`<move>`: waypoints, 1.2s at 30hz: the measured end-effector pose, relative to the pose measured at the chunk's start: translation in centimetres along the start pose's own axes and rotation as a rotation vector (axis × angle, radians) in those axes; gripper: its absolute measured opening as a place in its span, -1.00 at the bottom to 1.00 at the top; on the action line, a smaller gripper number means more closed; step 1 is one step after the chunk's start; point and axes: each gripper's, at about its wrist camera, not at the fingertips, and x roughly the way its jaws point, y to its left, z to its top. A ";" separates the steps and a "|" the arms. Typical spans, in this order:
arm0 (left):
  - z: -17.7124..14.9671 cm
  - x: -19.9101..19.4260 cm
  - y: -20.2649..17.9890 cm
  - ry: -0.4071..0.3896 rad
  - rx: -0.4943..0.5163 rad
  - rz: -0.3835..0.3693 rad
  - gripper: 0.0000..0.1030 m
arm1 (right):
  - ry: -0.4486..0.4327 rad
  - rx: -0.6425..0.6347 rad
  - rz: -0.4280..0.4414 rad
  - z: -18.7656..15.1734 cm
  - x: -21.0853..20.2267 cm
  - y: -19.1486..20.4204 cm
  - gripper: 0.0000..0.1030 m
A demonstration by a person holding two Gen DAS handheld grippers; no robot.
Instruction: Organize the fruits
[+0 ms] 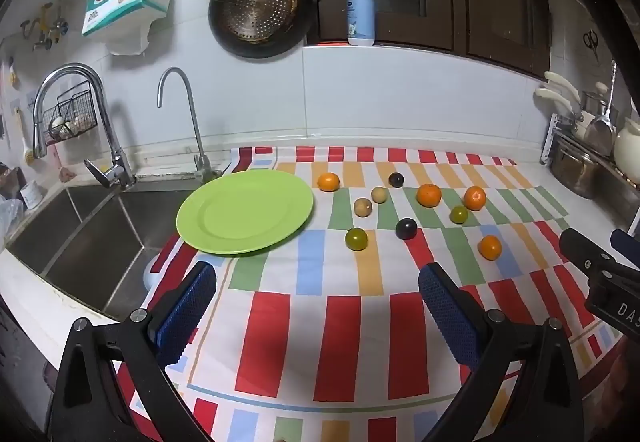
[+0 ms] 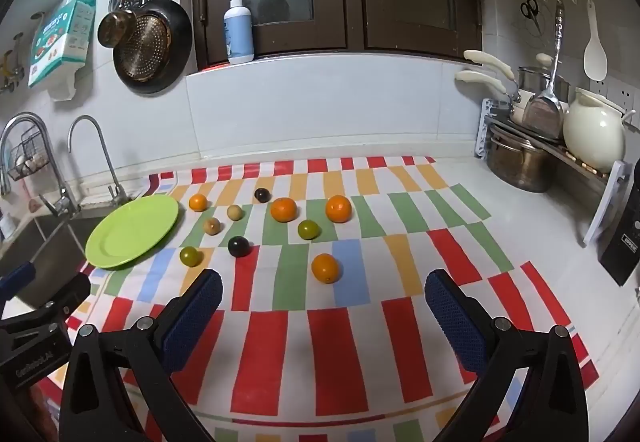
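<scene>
ten small fruits (image 1: 406, 228) lie scattered on a striped cloth (image 1: 344, 338) beside an empty green plate (image 1: 244, 216); left gripper (image 1: 318, 300) and right gripper (image 2: 324, 302) hover with jaws wide apart.

Four oranges (image 2: 284, 210), two green fruits (image 2: 308, 229), two dark ones (image 2: 239, 245), two tan ones (image 2: 211, 225), possibly longans, and one plate (image 2: 120, 242).

Open right claw (image 2: 322, 304) hovers over cloth (image 2: 360, 342) near scattered fruits (image 2: 326, 268).
</scene>
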 end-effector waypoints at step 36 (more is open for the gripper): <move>0.2 -0.6 -0.2 -0.015 0.005 0.015 1.00 | -0.021 0.000 0.024 0.2 -0.2 0.2 0.99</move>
